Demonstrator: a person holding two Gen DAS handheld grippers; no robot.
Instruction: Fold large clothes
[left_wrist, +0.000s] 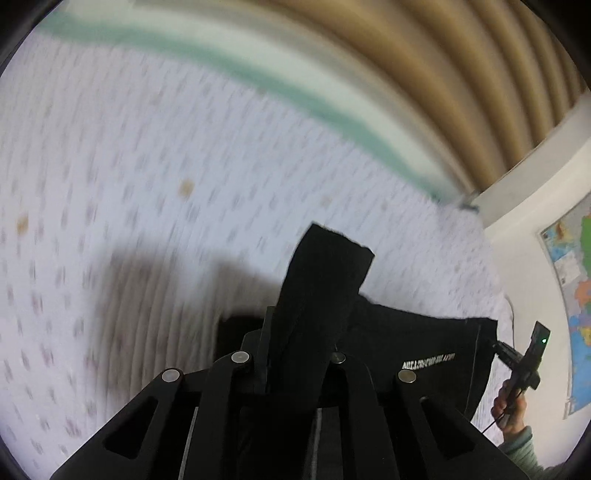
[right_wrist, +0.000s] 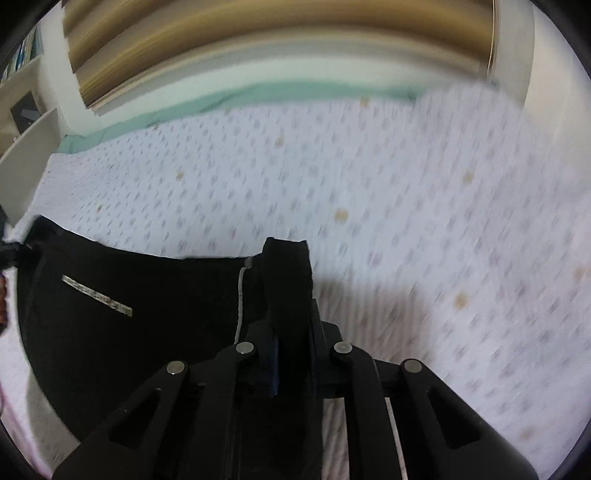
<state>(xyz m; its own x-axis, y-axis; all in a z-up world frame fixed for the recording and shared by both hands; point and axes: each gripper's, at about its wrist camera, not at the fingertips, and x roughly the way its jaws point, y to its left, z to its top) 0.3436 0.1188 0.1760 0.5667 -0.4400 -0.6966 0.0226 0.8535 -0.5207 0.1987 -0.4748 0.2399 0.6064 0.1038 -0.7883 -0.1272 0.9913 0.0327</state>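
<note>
A black garment (left_wrist: 413, 343) with a line of white lettering hangs stretched between my two grippers above a white dotted bedspread (left_wrist: 147, 184). My left gripper (left_wrist: 295, 332) is shut on one black corner, which sticks up past the fingers. In the right wrist view the garment (right_wrist: 110, 314) spreads to the left, and my right gripper (right_wrist: 288, 314) is shut on its other corner, a flap standing up between the fingers. The right gripper (left_wrist: 517, 360) also shows at the far right of the left wrist view, held by a person's hand (left_wrist: 511, 410).
The bedspread (right_wrist: 406, 203) covers a bed with a mint-green sheet edge (right_wrist: 184, 107) at the far side. Tan curtains (left_wrist: 461, 74) hang behind. A coloured wall map (left_wrist: 572, 277) is at the right. White shelving (right_wrist: 26, 122) stands at the left.
</note>
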